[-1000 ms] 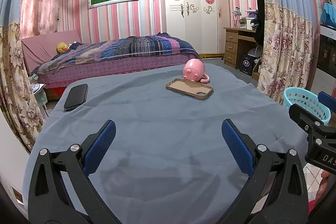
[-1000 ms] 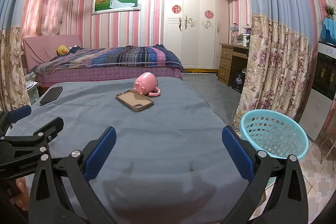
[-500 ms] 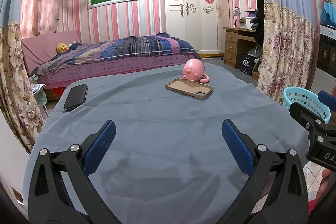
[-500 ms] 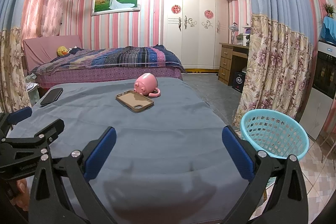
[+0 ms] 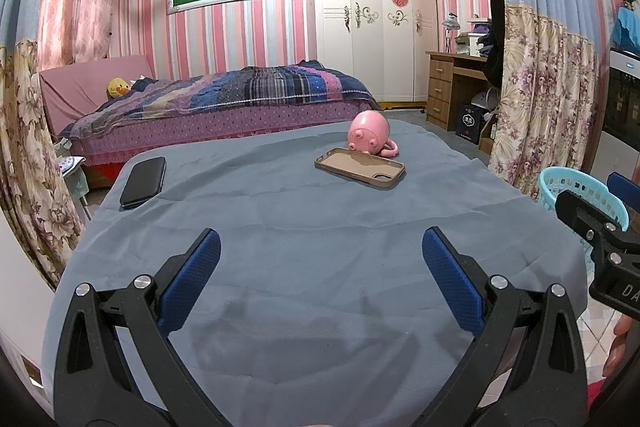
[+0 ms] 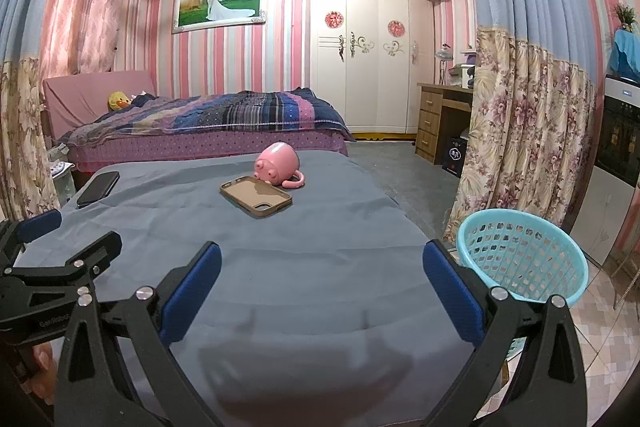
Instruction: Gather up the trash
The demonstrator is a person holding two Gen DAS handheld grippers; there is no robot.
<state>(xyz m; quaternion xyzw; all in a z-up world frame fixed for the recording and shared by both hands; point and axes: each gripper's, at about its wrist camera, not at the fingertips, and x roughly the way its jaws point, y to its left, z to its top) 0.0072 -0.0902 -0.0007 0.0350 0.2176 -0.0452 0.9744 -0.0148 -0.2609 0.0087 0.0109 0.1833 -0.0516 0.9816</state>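
Observation:
My left gripper (image 5: 320, 259) is open and empty over the near part of a table with a grey-blue cloth (image 5: 300, 235). My right gripper (image 6: 320, 263) is also open and empty over the cloth's near right part (image 6: 304, 267). A turquoise plastic basket (image 6: 520, 255) stands on the floor beside the table's right edge; it also shows in the left wrist view (image 5: 576, 191). No trash item is visible on the cloth.
A pink pig-shaped mug (image 5: 368, 133) lies on its side at the far end, touching a brown phone case (image 5: 360, 173). A black phone (image 5: 143, 182) lies at the far left. A bed (image 5: 224, 107), wardrobe and floral curtains (image 6: 528, 131) stand around.
Both grippers have stayed almost still; the views shift only very slightly. Nothing on the table has moved.

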